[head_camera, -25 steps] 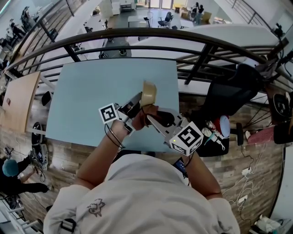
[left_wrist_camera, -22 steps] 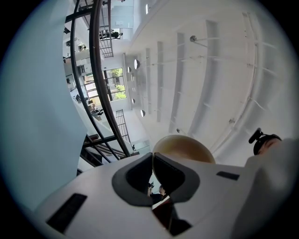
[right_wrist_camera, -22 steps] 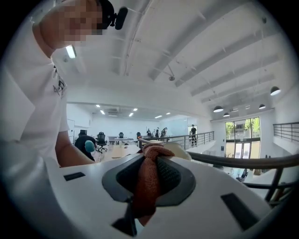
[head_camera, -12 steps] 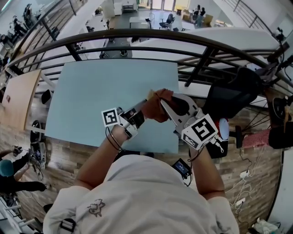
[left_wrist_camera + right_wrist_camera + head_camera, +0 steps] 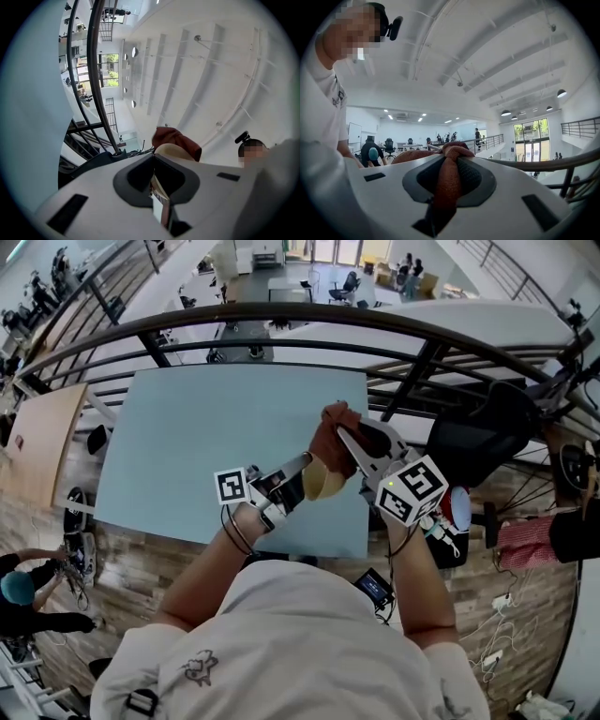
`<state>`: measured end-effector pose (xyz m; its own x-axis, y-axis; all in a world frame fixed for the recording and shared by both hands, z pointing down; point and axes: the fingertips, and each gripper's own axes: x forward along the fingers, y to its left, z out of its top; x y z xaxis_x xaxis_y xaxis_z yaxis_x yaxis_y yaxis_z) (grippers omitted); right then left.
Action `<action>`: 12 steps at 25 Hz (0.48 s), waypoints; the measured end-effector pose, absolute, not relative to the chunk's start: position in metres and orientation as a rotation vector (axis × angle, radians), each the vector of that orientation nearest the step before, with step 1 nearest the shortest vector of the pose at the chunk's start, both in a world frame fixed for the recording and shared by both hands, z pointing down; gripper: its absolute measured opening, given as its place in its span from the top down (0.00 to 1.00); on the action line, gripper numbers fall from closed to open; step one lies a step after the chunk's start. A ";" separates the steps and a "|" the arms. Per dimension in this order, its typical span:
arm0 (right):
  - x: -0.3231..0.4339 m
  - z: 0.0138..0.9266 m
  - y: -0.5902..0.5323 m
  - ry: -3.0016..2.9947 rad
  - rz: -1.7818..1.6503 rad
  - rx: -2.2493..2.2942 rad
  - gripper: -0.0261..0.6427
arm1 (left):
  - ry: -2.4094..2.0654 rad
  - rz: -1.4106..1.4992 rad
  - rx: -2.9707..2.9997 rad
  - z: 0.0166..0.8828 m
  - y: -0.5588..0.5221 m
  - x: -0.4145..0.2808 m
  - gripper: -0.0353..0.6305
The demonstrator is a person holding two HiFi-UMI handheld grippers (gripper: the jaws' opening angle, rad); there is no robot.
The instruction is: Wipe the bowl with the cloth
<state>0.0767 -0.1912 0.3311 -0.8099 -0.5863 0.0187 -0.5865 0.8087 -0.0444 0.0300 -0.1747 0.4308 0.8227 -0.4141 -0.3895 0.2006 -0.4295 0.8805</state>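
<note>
In the head view my left gripper [image 5: 302,468] is shut on the rim of a tan bowl [image 5: 322,482], which it holds tilted in the air over the near right part of the table. My right gripper [image 5: 345,434] is shut on a bunched red-brown cloth [image 5: 330,430], and the cloth presses on the bowl's far side. The left gripper view shows the bowl [image 5: 174,151] just past the left gripper [image 5: 158,183], with the cloth [image 5: 172,137] behind it. In the right gripper view the cloth [image 5: 451,161] fills the gap between the jaws of the right gripper [image 5: 447,183].
A pale blue table [image 5: 187,442] lies below both grippers, its right edge close by them. A dark metal railing [image 5: 281,320] curves along its far side. A black chair [image 5: 473,437] stands to the right, and a phone [image 5: 374,586] shows near my body.
The bowl has come down and nearer to me while turning in the left gripper. The right gripper has carried the cloth from the bowl's near side to its far side.
</note>
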 end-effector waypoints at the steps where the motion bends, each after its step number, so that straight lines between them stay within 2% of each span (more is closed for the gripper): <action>1: 0.079 0.334 -0.193 -2.981 0.095 0.977 0.86 | -0.152 -0.698 1.887 0.430 -0.174 0.029 0.92; 12: 0.078 0.374 -0.206 -2.927 0.260 1.010 0.86 | -0.067 -0.740 1.904 0.407 -0.172 0.034 0.92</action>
<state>0.0781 -0.2056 0.3736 -0.7883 -0.6092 0.0867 -0.6149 0.7748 -0.1466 0.0343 -0.1718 0.4073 0.8077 -0.3667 -0.4616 0.2777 -0.4541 0.8466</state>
